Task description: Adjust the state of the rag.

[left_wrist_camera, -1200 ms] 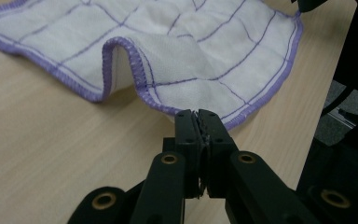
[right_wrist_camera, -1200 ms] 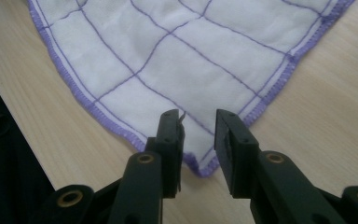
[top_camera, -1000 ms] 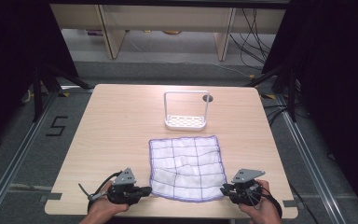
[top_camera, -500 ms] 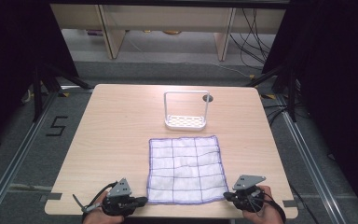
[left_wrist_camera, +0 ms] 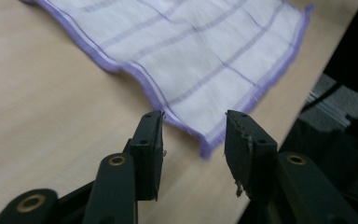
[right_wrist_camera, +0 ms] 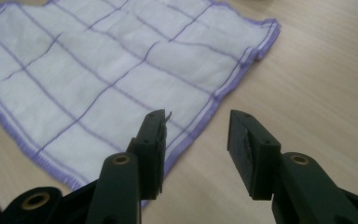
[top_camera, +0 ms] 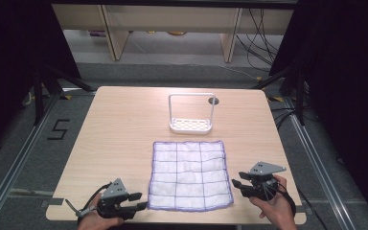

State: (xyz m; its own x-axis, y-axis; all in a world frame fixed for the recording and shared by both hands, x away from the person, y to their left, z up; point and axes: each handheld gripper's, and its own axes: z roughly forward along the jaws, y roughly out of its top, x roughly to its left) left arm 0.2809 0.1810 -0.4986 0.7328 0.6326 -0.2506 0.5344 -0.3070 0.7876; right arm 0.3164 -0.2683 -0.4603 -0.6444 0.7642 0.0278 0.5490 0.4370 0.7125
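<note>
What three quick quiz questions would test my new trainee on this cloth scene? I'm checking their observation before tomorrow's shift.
1. True or false: the cloth lies spread flat on the table.
2. What stands beyond the cloth's far edge?
3. Is either gripper clamped on the cloth?

Key
1. True.
2. A white rack.
3. No. The left gripper and right gripper have just been opening; both stand open, nothing pinched.
</note>
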